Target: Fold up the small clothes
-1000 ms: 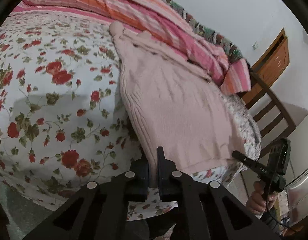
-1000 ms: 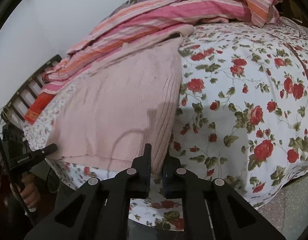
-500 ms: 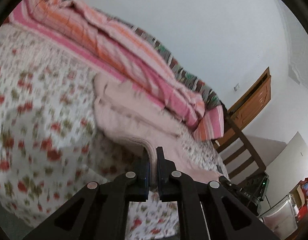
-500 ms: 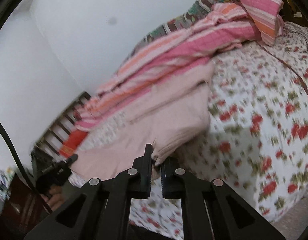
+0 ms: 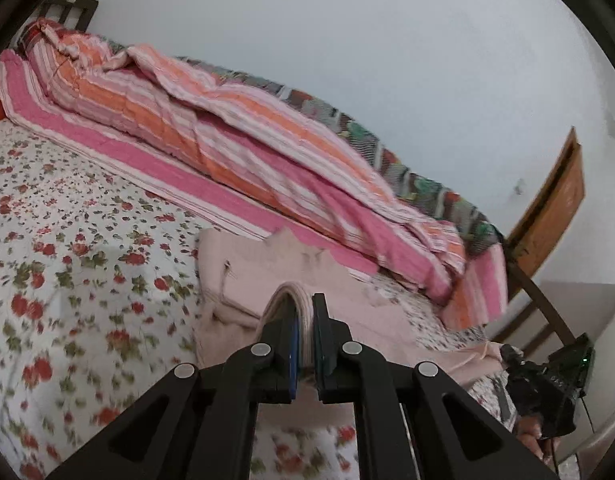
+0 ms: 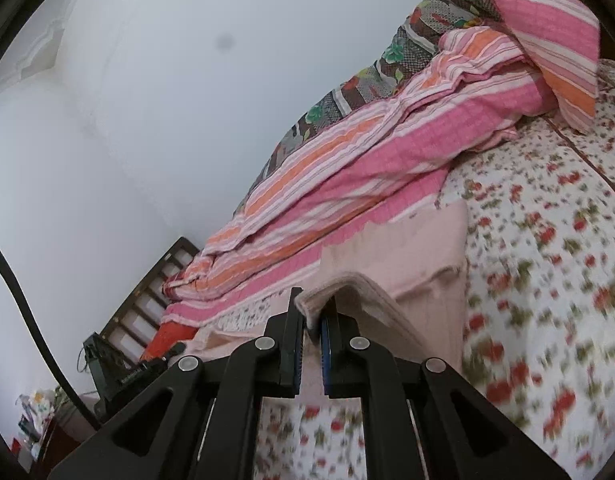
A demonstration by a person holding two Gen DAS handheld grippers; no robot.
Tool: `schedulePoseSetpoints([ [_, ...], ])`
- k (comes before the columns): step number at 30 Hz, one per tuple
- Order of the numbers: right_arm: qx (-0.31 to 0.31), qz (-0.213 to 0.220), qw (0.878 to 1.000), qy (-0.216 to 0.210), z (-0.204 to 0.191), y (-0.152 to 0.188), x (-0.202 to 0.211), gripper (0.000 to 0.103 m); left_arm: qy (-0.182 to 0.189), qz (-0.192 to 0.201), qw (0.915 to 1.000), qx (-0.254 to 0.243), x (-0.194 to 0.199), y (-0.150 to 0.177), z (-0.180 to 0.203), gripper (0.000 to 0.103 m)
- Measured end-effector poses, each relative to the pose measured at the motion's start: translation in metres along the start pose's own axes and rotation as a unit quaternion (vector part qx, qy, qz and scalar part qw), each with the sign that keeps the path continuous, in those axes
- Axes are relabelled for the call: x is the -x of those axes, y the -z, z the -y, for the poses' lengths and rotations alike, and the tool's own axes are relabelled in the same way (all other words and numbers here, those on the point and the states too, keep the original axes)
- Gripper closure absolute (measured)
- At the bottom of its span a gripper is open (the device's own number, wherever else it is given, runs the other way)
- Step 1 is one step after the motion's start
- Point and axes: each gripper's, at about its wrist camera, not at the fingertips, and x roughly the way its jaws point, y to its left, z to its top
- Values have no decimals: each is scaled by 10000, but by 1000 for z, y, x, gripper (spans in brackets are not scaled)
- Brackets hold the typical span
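A pale pink knit sweater point(image 5: 263, 276) lies on the flowered bedspread point(image 5: 79, 264). Its near hem is raised off the bed and bends back over the rest of the garment. My left gripper point(image 5: 303, 304) is shut on one corner of that hem. In the right wrist view, the right gripper point(image 6: 313, 312) is shut on the other corner, with the sweater point(image 6: 423, 248) running away from it toward the far side of the bed. The other gripper's black body shows at the edge of each view; the part of the sweater under the lifted hem is hidden.
A pink and orange striped quilt point(image 5: 235, 132) is heaped along the wall side of the bed, with a patterned blanket behind it. A wooden chair point(image 5: 547, 304) stands past the bed's end. A dark slatted headboard point(image 6: 155, 292) and a red pillow point(image 6: 167, 336) are at the other end.
Both grippers have risen and moved toward the wall with the sweater's hem still clamped. The sweater, flat a second ago, now arches up and doubles over on itself.
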Motion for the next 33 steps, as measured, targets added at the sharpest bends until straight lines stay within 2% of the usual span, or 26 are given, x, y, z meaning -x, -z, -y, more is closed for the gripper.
schedulePoseSetpoints([
  [14,-297,-538,9974,372,47,-51,-116,96,-371,-448,9971,486,-111,-40,-40,96],
  [19,-290,-705,9952,617,64,-66,-154,96,-473,-614,9956,525,-154,-58,-47,96],
  [22,-318,-623,9947,748,72,-75,-168,96,-482,-686,9953,484,-174,-67,-46,96],
  [24,-313,-645,9940,828,76,-80,-178,96,-576,-835,9938,459,-189,-70,-45,96],
  [25,-278,-736,9919,998,78,-82,-187,95,-602,-980,9923,462,-196,-71,-46,95],
  [26,-239,-788,9895,1184,81,-83,-194,88,-607,-1134,9904,506,-204,-72,-48,93],
  [27,-183,-800,9884,1281,82,-83,-197,84,-621,-1195,9891,587,-207,-72,-50,84],
  [28,-65,-843,9872,1349,83,-82,-199,73,-668,-1152,9890,652,-207,-72,-54,76],
  [29,17,-884,9870,1346,83,-81,-200,61,-670,-1035,9902,660,-202,-72,-56,60],
  [30,89,-893,9874,1306,83,-78,-198,59,-610,-933,9917,642,-198,-72,-57,52],
  [33,224,-925,9855,1408,81,-72,-191,59,-517,-826,9936,573,-187,-71,-60,48],
])
